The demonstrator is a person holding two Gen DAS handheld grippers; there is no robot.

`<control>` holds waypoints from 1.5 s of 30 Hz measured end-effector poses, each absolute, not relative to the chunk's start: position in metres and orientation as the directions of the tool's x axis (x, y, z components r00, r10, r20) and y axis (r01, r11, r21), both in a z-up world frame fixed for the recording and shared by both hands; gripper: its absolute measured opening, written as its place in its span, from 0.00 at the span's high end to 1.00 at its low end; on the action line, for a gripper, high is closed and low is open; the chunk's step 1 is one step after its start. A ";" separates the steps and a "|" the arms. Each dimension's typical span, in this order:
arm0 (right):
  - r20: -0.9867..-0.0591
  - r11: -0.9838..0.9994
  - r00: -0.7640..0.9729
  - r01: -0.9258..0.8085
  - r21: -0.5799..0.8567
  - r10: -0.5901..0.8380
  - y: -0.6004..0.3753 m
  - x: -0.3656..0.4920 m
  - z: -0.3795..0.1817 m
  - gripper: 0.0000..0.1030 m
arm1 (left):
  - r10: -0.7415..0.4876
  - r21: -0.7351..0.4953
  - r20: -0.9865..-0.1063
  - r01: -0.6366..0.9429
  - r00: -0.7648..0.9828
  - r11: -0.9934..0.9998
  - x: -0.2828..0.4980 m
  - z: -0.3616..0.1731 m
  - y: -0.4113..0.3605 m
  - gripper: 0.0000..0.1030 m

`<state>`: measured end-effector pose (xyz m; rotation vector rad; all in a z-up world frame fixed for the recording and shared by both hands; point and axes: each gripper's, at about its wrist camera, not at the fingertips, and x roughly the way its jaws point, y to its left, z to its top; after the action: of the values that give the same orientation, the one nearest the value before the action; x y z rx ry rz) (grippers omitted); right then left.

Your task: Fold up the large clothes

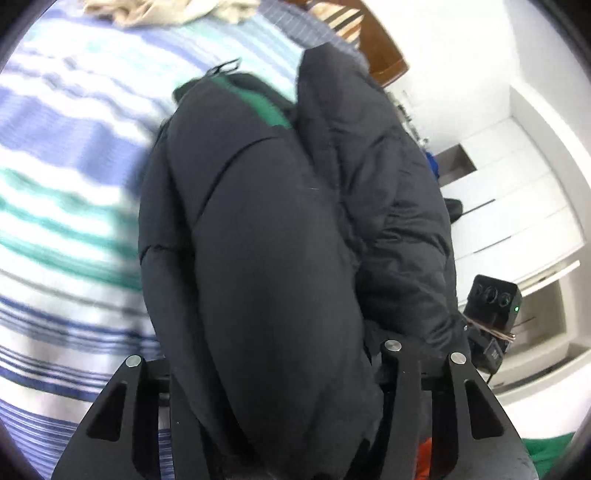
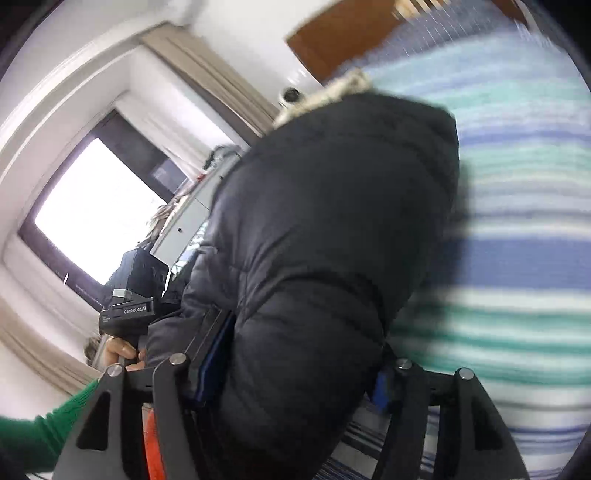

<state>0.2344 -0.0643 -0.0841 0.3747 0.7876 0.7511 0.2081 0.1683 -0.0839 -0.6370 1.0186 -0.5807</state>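
Observation:
A thick black padded jacket (image 1: 280, 229) with a green inner lining (image 1: 269, 110) fills the left wrist view, bunched up and lifted over the striped bed. My left gripper (image 1: 280, 406) is shut on a fat fold of it between its two black fingers. In the right wrist view the same jacket (image 2: 325, 236) hangs in front, with a pale fur trim (image 2: 325, 96) at its far end. My right gripper (image 2: 291, 402) is shut on another thick fold of it. The right gripper's body (image 1: 491, 306) shows at the jacket's right side in the left wrist view.
The bed (image 1: 74, 177) has a blue, teal and white striped cover. Beige clothes (image 1: 155, 11) lie at its far end. A brown wooden headboard (image 1: 384, 48) stands beyond. White cupboards (image 1: 517, 192) are to the right, a window (image 2: 96, 210) to the left.

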 end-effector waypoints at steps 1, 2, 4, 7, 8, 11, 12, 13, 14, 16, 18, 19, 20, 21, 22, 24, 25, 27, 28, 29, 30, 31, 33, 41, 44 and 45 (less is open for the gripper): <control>-0.481 0.681 0.483 -0.480 0.553 0.732 -0.068 0.237 -0.074 0.39 | -0.701 -0.715 -0.577 0.155 0.420 0.682 0.210 -0.075 0.164 0.50; -0.464 0.675 0.492 -0.495 0.547 0.737 -0.072 0.241 -0.065 0.39 | -0.697 -0.709 -0.571 0.168 0.435 0.685 0.217 -0.065 0.161 0.50; -0.436 0.665 0.505 -0.518 0.538 0.745 -0.082 0.256 -0.053 0.39 | -0.685 -0.689 -0.560 0.198 0.465 0.697 0.238 -0.045 0.145 0.50; -0.397 0.651 0.520 -0.540 0.533 0.756 -0.098 0.290 -0.039 0.39 | -0.672 -0.661 -0.554 0.231 0.492 0.714 0.281 -0.022 0.118 0.50; -0.389 0.646 0.521 -0.541 0.539 0.760 -0.105 0.306 -0.038 0.39 | -0.668 -0.654 -0.556 0.235 0.496 0.719 0.297 -0.021 0.107 0.50; -0.400 0.639 0.507 -0.510 0.575 0.764 -0.128 0.349 -0.048 0.39 | -0.641 -0.625 -0.587 0.226 0.495 0.747 0.333 -0.030 0.083 0.45; -0.421 0.650 0.504 -0.484 0.585 0.754 -0.136 0.363 -0.056 0.38 | -0.617 -0.605 -0.617 0.207 0.488 0.769 0.347 -0.042 0.073 0.42; -0.453 0.664 0.495 -0.448 0.599 0.742 -0.146 0.376 -0.069 0.38 | -0.583 -0.578 -0.660 0.176 0.474 0.797 0.359 -0.060 0.062 0.40; -0.502 0.686 0.477 -0.392 0.613 0.722 -0.157 0.389 -0.086 0.35 | -0.562 -0.561 -0.699 0.148 0.442 0.814 0.368 -0.079 0.057 0.39; -0.597 0.721 0.418 -0.269 0.638 0.685 -0.167 0.402 -0.119 0.29 | -0.562 -0.585 -0.704 0.094 0.434 0.806 0.373 -0.103 0.051 0.18; -0.597 0.725 0.434 -0.236 0.647 0.675 -0.180 0.394 -0.130 0.15 | -0.538 -0.582 -0.686 0.074 0.490 0.810 0.362 -0.103 0.052 0.06; -0.610 0.760 0.473 -0.245 0.602 0.636 -0.182 0.384 -0.123 0.13 | -0.533 -0.572 -0.680 0.089 0.503 0.815 0.353 -0.097 0.050 0.06; -0.628 0.804 0.515 -0.255 0.538 0.584 -0.184 0.370 -0.114 0.13 | -0.521 -0.557 -0.684 0.095 0.511 0.825 0.348 -0.094 0.051 0.06; -0.645 0.832 0.535 -0.254 0.493 0.546 -0.183 0.362 -0.108 0.13 | -0.489 -0.522 -0.688 0.102 0.536 0.847 0.339 -0.085 0.051 0.06; -0.669 0.871 0.564 -0.242 0.428 0.485 -0.182 0.352 -0.101 0.12 | -0.444 -0.475 -0.689 0.106 0.573 0.874 0.329 -0.074 0.051 0.06; -0.691 0.945 0.645 -0.204 0.257 0.327 -0.175 0.330 -0.081 0.12 | -0.349 -0.374 -0.689 0.101 0.635 0.922 0.310 -0.049 0.041 0.02; -0.690 0.963 0.671 -0.189 0.193 0.271 -0.172 0.321 -0.073 0.12 | -0.304 -0.325 -0.686 0.096 0.661 0.941 0.301 -0.042 0.036 0.01; -0.683 0.984 0.710 -0.157 0.087 0.173 -0.169 0.292 -0.062 0.12 | -0.201 -0.210 -0.660 0.080 0.724 0.974 0.287 -0.022 0.029 0.01; -0.677 0.989 0.723 -0.141 0.053 0.139 -0.167 0.281 -0.056 0.12 | -0.167 -0.171 -0.646 0.072 0.745 0.983 0.279 -0.018 0.037 0.01; -0.671 0.992 0.733 -0.125 0.031 0.113 -0.169 0.273 -0.053 0.12 | -0.131 -0.127 -0.627 0.065 0.768 0.990 0.272 -0.013 0.034 0.01; -0.667 0.993 0.739 -0.116 0.016 0.097 -0.165 0.270 -0.048 0.12 | -0.112 -0.096 -0.606 0.068 0.788 0.993 0.257 -0.012 0.040 0.01; -0.662 0.994 0.745 -0.113 0.004 0.087 -0.169 0.265 -0.045 0.12 | -0.100 -0.076 -0.590 0.069 0.801 0.995 0.244 -0.011 0.042 0.01; -0.659 0.994 0.750 -0.103 -0.032 0.056 -0.158 0.257 -0.043 0.12 | -0.092 -0.054 -0.572 0.074 0.815 0.996 0.231 -0.004 0.027 0.00; -0.590 0.986 0.806 -0.052 -0.159 -0.053 -0.163 0.215 -0.023 0.12 | -0.049 -0.055 -0.601 0.019 0.798 0.998 0.202 -0.008 0.015 0.00; -0.531 0.988 0.845 -0.026 -0.151 -0.059 -0.161 0.200 -0.009 0.12 | -0.037 -0.042 -0.581 0.016 0.813 0.999 0.190 -0.005 0.010 0.00; -0.515 0.990 0.855 -0.006 -0.139 -0.067 -0.163 0.193 -0.005 0.12 | -0.031 -0.031 -0.576 0.016 0.817 0.999 0.187 -0.003 0.008 0.00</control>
<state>0.1932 -0.1627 -0.0048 -0.1380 0.5456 -0.0320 0.1872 0.0081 -0.0028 -0.0254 0.6139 -0.0246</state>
